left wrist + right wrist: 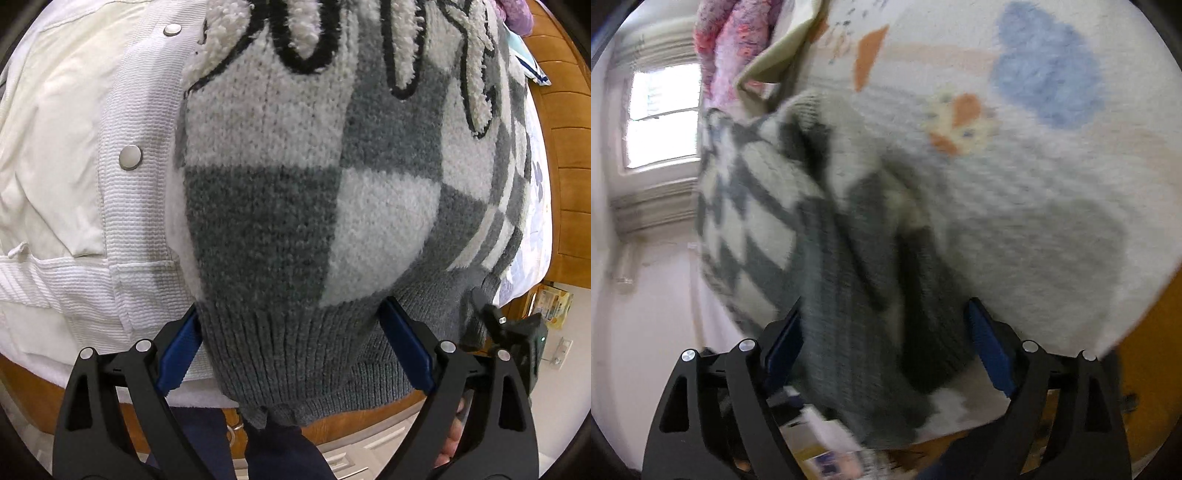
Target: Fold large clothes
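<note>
bed (1052,229) – patterned blanket | ahead of claws: checked sweater (295,206) | its left – white jacket (74,147)

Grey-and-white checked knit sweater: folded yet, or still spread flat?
Mostly spread: the grey-and-white checked knit sweater lies flat with ribbed hem showing. Right wrist view is blurred; its far side looks bunched.

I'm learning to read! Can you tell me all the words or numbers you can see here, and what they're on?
Nothing here can be read for sure.
Sweater: big fluffy white letters with black outlines run off the top of the picture; too cut off to read.
Yellow packet by the bed's corner: print too small.
Boxes under the right gripper: too blurred.
White jacket and blanket: only snaps and colored shapes, no words.
</note>
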Motion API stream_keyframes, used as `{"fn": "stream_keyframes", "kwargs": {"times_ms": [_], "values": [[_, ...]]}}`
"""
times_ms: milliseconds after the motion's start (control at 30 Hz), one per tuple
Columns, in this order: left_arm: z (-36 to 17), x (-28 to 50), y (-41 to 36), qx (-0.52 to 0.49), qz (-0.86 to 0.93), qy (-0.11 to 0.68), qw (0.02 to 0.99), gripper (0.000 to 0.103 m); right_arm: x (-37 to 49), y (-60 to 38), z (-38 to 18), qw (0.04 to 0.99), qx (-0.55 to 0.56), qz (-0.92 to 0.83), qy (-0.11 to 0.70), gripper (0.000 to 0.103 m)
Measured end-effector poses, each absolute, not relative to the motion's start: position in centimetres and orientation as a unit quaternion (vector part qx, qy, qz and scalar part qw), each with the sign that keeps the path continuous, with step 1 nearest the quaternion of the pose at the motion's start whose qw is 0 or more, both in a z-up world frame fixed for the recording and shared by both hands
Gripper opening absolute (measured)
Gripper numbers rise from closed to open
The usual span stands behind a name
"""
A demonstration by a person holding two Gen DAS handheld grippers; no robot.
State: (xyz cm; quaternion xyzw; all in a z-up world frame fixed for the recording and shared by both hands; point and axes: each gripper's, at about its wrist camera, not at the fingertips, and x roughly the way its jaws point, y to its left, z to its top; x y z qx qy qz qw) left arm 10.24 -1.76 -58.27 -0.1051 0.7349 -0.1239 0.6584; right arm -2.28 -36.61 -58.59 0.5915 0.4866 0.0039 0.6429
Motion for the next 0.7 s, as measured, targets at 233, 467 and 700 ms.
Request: {"fn": "stream_keyframes", "kwargs": {"times_ms": [233,467,700], "values": [[-57.6,11.7,-1.0,-0.128,-0.131,0.736,0.651,0.092,-0.9,-36.5,-58.3,0.644,0.583,0.013,0.495,0.053],[-54.6,14.7,1.6,-0.143,-0.137,0.707,0.679,0.092,-1.2,-36.3,-59.6,0.619,0.612,-0.005,0.493,0.063],[-51.7,20.8,0.7,-0.060,-0.146,0.638,0.753,0.092,-1.3,-36.3,-55.9,0.609,0.622,0.002,0.491,0.038]]}}
